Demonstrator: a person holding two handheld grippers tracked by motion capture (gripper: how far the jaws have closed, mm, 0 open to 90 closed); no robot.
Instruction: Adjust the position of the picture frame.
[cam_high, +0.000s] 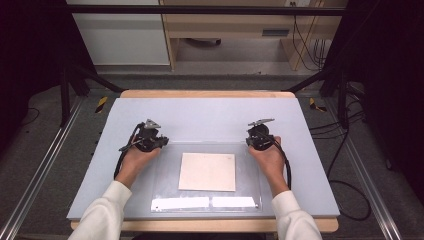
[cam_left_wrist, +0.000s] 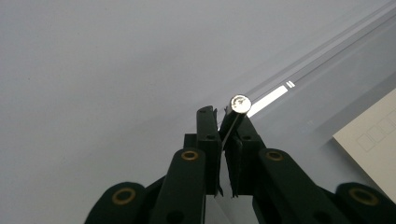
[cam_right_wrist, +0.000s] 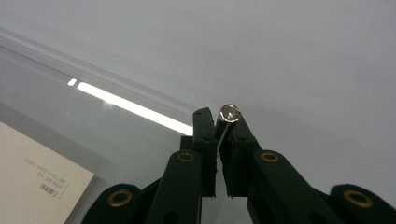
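Both hand-held grippers (cam_high: 161, 141) (cam_high: 248, 140) clamped on clear sleeve (cam_high: 170, 165) corners.

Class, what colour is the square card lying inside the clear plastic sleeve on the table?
Pale cream, plain-looking; the card shows best in the high view.

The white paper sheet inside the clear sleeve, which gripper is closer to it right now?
Right, though only slightly. The right gripper sits at the clear sleeve's far right corner; the left gripper sits at its far left corner, a bit farther from the paper sheet.
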